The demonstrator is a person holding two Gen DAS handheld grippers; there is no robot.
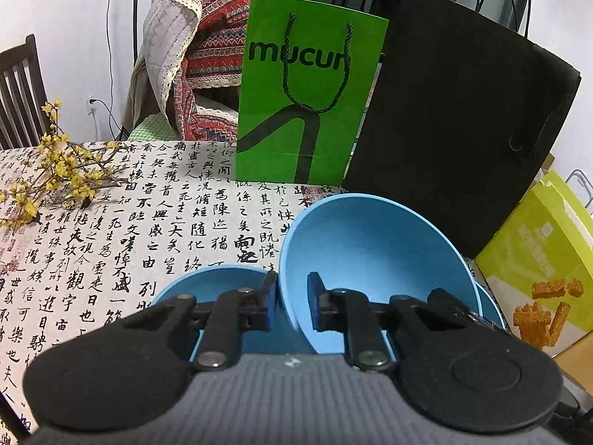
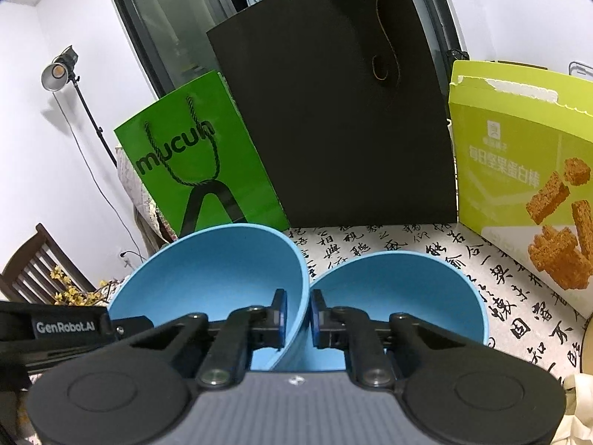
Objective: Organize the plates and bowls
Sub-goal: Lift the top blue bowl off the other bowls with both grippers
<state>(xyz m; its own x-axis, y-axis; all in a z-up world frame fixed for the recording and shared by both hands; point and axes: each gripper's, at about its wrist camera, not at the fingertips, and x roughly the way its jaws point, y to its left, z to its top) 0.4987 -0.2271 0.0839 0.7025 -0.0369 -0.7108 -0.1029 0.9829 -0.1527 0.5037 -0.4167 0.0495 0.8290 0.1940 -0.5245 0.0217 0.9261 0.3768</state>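
Observation:
Blue bowls sit on a calligraphy-print tablecloth [image 1: 148, 230]. In the left wrist view my left gripper [image 1: 292, 306] straddles the rim of a tilted blue bowl [image 1: 370, 244]; its left finger is outside and its right finger inside. A second blue bowl [image 1: 215, 282] lies to its left, and the edge of a third [image 1: 493, 307] shows at the right. In the right wrist view my right gripper [image 2: 298, 319] is shut on the right rim of the tilted bowl [image 2: 207, 278]. Another blue bowl [image 2: 400, 289] stands upright to its right. The left gripper's body [image 2: 63, 328] shows at the far left.
A green paper bag [image 1: 304, 92] and a large black bag [image 1: 456, 122] stand at the table's back. A yellow-green snack box [image 2: 526, 170] stands at the right. Yellow flower twigs [image 1: 55, 170] lie at the left. A chair with draped cloths [image 1: 192, 59] stands behind.

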